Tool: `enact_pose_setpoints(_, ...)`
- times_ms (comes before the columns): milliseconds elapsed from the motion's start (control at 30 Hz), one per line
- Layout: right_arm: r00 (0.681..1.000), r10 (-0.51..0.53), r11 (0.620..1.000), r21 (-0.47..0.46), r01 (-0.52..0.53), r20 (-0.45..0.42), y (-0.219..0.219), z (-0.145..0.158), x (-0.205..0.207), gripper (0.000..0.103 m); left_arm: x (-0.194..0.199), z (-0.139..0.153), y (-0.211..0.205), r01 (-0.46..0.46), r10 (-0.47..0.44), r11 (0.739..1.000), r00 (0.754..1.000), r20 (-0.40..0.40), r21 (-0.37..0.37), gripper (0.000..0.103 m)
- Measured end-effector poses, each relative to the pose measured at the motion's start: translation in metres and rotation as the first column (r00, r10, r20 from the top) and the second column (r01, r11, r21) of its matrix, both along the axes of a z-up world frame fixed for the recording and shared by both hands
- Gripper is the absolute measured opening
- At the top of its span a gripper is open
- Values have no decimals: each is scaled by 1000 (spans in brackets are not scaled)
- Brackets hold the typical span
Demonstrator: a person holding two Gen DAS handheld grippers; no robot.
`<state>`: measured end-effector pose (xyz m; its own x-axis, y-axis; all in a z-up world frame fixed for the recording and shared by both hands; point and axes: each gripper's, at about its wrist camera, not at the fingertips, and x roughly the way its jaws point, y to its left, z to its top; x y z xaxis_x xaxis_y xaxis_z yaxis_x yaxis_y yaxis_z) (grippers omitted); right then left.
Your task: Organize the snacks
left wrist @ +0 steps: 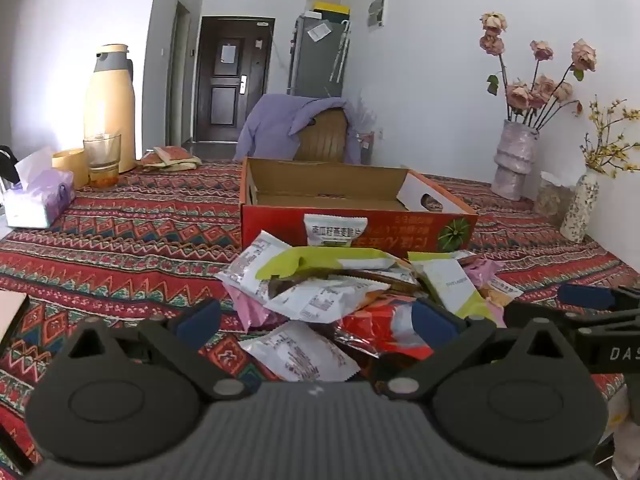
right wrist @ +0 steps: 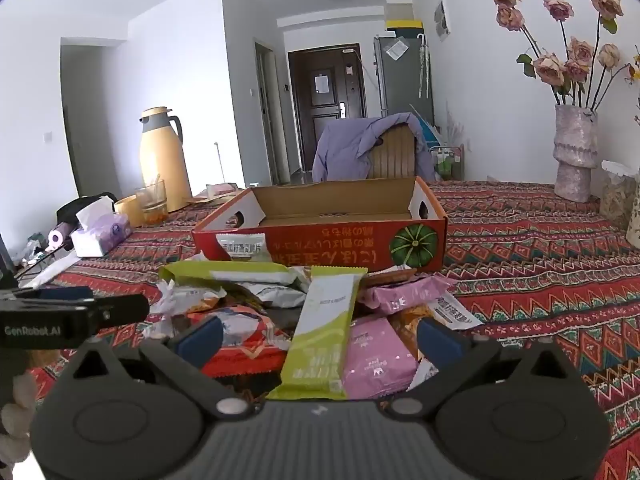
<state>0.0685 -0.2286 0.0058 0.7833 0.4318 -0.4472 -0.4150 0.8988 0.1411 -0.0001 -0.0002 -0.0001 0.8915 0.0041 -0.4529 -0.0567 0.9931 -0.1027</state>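
A pile of snack packets [left wrist: 340,296] lies on the patterned tablecloth in front of an open red cardboard box [left wrist: 356,224], which looks empty inside. My left gripper [left wrist: 316,320] is open, low over the near side of the pile, with a white packet [left wrist: 304,352] between its fingers. My right gripper [right wrist: 320,336] is open over the same pile [right wrist: 304,312]; a long green packet [right wrist: 320,336] and a pink packet [right wrist: 372,356] lie between its fingers. The box [right wrist: 320,240] stands just behind. One white packet [right wrist: 244,248] leans against the box front.
A yellow thermos [left wrist: 110,108], a glass [left wrist: 102,160] and a tissue box [left wrist: 38,200] stand at the far left. Vases with dried flowers [left wrist: 514,160] stand at the right by the wall. A chair draped in purple cloth [left wrist: 304,128] is behind the table.
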Motion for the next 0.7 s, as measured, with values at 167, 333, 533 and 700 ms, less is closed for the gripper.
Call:
enact_pose_setpoints(167, 1000, -4, 1000, 10, 4, 13, -4, -3, -8, 103, 1, 1, -1, -25, 25, 1000, 1000, 0, 16, 103)
enact_pose_setpoints(333, 1000, -5, 1000, -5, 5, -14, -2, -4, -2, 103, -8, 2, -18, -32, 32, 999, 999, 12, 33, 103)
enact_pose_setpoints(533, 1000, -6, 1000, -6, 6, -17, -2, -5, -1, 103, -2, -4, -2, -3, 3, 1000, 1000, 11, -1, 103)
enact_pose_setpoints(700, 1000, -9, 1000, -7, 8, -24, -2, -7, 1, 103, -2, -6, -2, 2, -1, 1000, 1000, 13, -10, 103)
